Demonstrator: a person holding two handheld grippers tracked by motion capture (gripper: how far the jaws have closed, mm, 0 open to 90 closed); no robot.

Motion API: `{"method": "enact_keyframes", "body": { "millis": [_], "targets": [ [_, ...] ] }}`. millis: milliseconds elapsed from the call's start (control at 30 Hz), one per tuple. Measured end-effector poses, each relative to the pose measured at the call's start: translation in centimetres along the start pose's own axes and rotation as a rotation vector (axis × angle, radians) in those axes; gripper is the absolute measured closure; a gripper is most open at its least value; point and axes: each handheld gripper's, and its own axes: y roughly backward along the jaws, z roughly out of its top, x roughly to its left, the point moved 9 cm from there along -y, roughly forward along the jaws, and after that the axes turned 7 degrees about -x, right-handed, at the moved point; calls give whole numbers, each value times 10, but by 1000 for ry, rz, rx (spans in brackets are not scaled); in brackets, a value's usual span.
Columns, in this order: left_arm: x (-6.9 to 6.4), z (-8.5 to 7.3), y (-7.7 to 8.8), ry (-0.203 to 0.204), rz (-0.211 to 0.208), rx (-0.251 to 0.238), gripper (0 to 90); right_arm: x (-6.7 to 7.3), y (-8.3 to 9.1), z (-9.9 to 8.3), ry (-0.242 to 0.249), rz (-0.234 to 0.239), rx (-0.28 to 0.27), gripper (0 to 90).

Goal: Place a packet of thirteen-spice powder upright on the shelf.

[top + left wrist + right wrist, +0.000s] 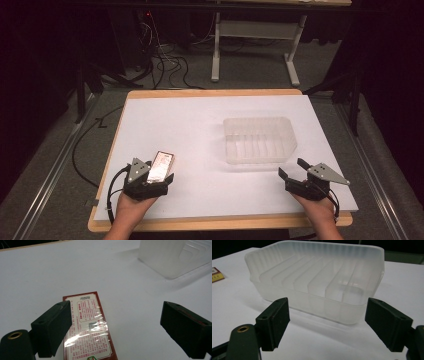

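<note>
At the lower left of the high view, we see the left gripper (159, 176) wide open over a flat red box (161, 166) on the table (200, 120). At the lower right, the right gripper (293, 170) is open too, just below the clear tub (258, 139).

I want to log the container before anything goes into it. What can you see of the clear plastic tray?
The clear plastic tray is a translucent, frosted-looking rectangular bin with rounded corners and a flared rim. Thin upright dividers of the same plastic split its inside into narrow slots, and all look empty. It stands upright and flat on the white tabletop, right of centre. Nothing touches it: the right hand-held gripper is open just short of its near wall.
</note>
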Motion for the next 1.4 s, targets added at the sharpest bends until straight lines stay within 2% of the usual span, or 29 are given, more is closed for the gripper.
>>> {"method": "enact_keyframes", "body": {
  "millis": [133, 267, 333, 400, 533, 567, 600, 633, 667, 700, 733, 767, 800, 833, 867, 900, 933, 967, 1033, 1067, 1133, 1167, 1200, 1233, 1300, 1367, 1400],
  "targets": [
    [0, 6, 2, 14, -8, -15, 119, 0, 0, -1, 2, 2, 7, 202],
    [8, 12, 3, 15, 8, -24, 127, 1, 0, 0, 12, 3, 2, 203],
    [14, 15, 3, 47, 22, -17, 127, 1, -1, 0, 4, 9, 2, 204],
    [19, 23, 1, 114, 44, -11, 127, 1, -2, -2, -4, 13, 11, 207],
    [22, 29, -4, 121, 80, -9, 135, 1, -2, -3, -15, 11, 16, 210],
    [23, 25, -9, 68, 102, 31, 134, 1, -2, -2, -10, 13, 16, 211],
    [23, 25, -9, 68, 102, 31, 131, 1, -2, -2, -10, 13, 16, 211],
    [23, 21, -12, 50, 112, 61, 123, 2, -1, -1, -10, 24, 12, 211],
    [23, 17, -17, 61, 123, 103, 117, 3, 0, -1, -11, 29, 7, 210],
    [23, 15, -20, 61, 128, 125, 109, 3, 1, 0, -13, 31, 3, 211],
    [23, 15, -20, 61, 128, 125, 106, 3, 1, 1, -13, 33, -2, 212],
    [24, 13, -23, 13, 143, 148, 106, 2, 2, 2, -18, 32, -7, 212],
    [24, 13, -23, 13, 143, 148, 108, 2, 2, 2, -18, 32, -7, 212],
    [25, 10, -25, -2, 152, 164, 108, 2, 2, 2, -25, 35, -9, 212],
    [28, 4, -27, -38, 174, 211, 110, 2, 2, 1, -33, 46, -4, 214],
    [28, 4, -27, -38, 174, 211, 117, 2, 2, 0, -32, 47, -3, 215],
    [30, 1, -28, -68, 192, 236, 127, 1, 2, -1, -40, 48, 0, 218],
    [37, -3, -31, -114, 238, 283, 145, 1, 2, -2, -51, 51, 1, 220],
    [42, -5, -34, -115, 278, 316, 150, 0, 1, -4, -69, 50, 7, 221],
    [42, -5, -34, -115, 278, 316, 151, -1, 0, -4, -75, 51, 11, 221],
    [45, -7, -35, -124, 299, 350, 155, -2, 0, -4, -80, 51, 10, 222],
    [46, -10, -36, -128, 305, 384, 156, -3, 0, -4, -82, 53, 7, 223],
    [47, -16, -37, -104, 321, 440, 159, -2, 0, -3, -84, 60, 0, 224],
    [47, -16, -37, -104, 321, 440, 158, -2, 0, -3, -84, 60, 0, 224],
    [46, -19, -40, -90, 331, 478, 158, 0, 0, -3, -82, 67, -1, 226],
    [46, -22, -41, -96, 339, 510, 158, 3, 0, -2, -73, 70, 0, 227],
    [46, -22, -41, -96, 339, 510, 158, 3, 0, -2, -73, 70, 0, 227]
  ]
}}
